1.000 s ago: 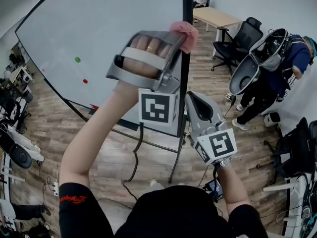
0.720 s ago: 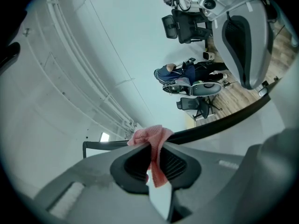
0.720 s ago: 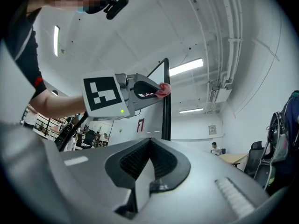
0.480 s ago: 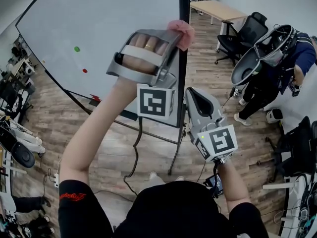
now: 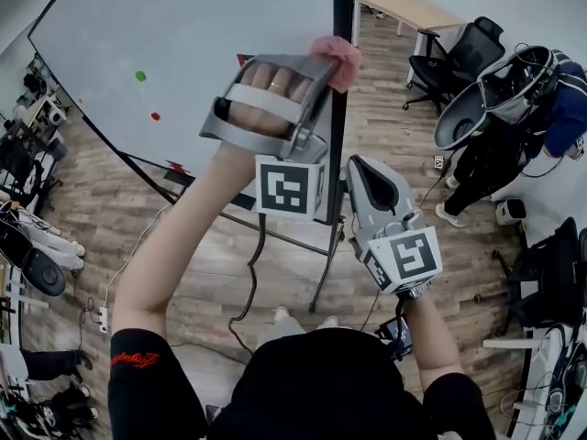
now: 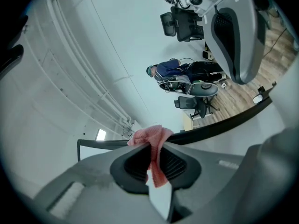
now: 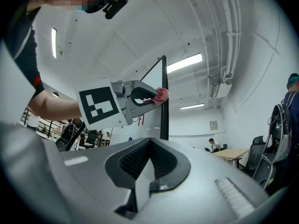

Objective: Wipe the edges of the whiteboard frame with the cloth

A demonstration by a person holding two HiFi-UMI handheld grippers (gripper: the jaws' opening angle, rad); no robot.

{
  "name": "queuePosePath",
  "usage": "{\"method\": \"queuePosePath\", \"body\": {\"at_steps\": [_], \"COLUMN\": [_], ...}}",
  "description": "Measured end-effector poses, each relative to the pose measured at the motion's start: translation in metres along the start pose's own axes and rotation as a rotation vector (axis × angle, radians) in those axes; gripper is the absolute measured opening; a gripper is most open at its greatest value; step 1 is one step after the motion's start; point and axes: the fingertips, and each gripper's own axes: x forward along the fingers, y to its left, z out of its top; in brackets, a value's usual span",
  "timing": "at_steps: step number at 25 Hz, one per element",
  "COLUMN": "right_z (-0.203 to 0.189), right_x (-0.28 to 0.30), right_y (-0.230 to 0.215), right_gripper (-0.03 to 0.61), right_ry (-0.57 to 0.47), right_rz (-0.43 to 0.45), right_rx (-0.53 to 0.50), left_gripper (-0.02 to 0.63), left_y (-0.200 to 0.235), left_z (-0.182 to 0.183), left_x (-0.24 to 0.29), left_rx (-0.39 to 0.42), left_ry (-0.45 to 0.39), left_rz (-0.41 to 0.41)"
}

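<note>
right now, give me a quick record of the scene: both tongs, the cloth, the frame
left tongs: shut on the pink cloth
right tongs: shut, empty, below the left tongs in the head view
cloth position: against the upright side edge of the black whiteboard frame
whiteboard: green dot and red dot on it
</note>
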Motion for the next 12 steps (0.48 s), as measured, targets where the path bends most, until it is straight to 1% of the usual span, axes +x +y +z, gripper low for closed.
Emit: {"method": "queuePosePath", "body": {"at_steps": [5,12], "right_z": [-0.008,-0.016], "right_x": [0.003,0.003], "right_y": [0.000,-0.003], "right_gripper": [0.002,0.002], "right_ry": [0.014,0.024], "right_rz": [0.006,0.006], "right_rx": [0.006,0.014], "left_gripper": [0.044,0.044], "left_y": [-0.010,-0.023], "left_z": [0.000,0.002], "left_x": [-0.002,-0.007], "left_rx": [-0.013,-0.001], "left_ry": [-0.002,-0.005], "left_rz": [-0.005,-0.011]}}
